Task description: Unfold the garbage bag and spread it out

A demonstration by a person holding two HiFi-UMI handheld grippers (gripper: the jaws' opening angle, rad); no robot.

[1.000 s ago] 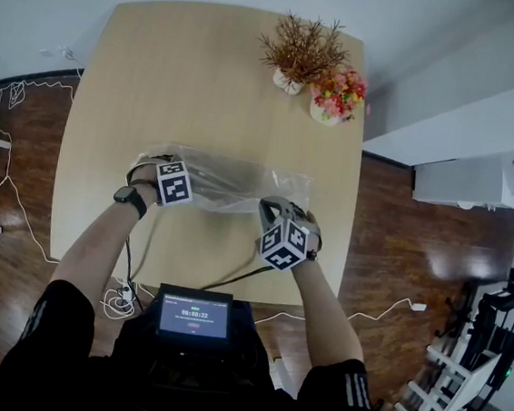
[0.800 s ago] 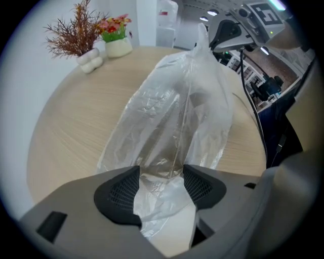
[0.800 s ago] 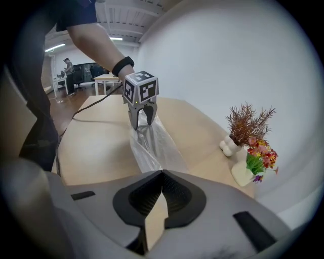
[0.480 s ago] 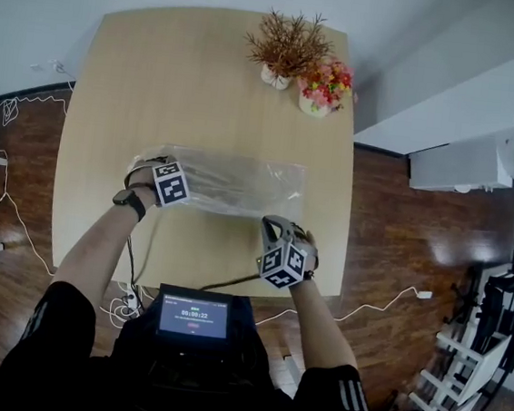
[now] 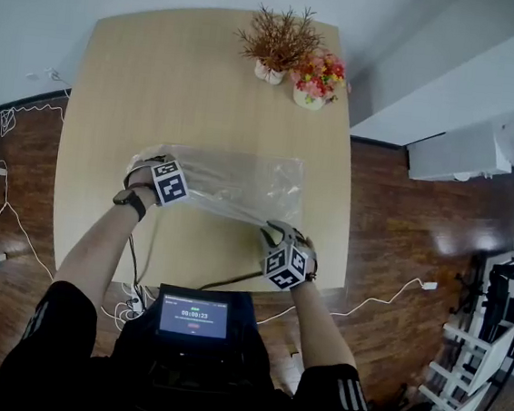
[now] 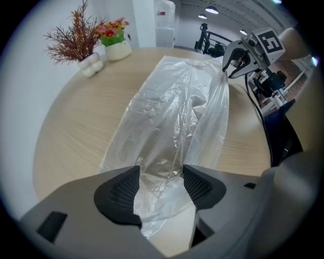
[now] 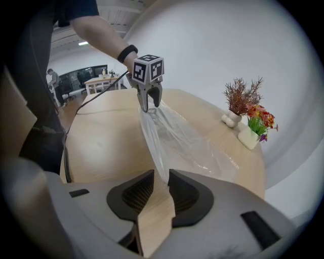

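Left gripper (image 6: 161, 187) pinches garbage bag (image 6: 172, 111), anchoring one end; right gripper (image 7: 158, 187) at opposite end, jaws just opening, edge loose between, likely releasing.

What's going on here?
A person is working a clear garbage bag on the wooden table with two handheld grippers. The left gripper pinches one end, bunched between its jaws. The right gripper is at the opposite end; its jaws have just been opening, with the bag's edge between their tips. The bag is stretched long between them, wrinkled.
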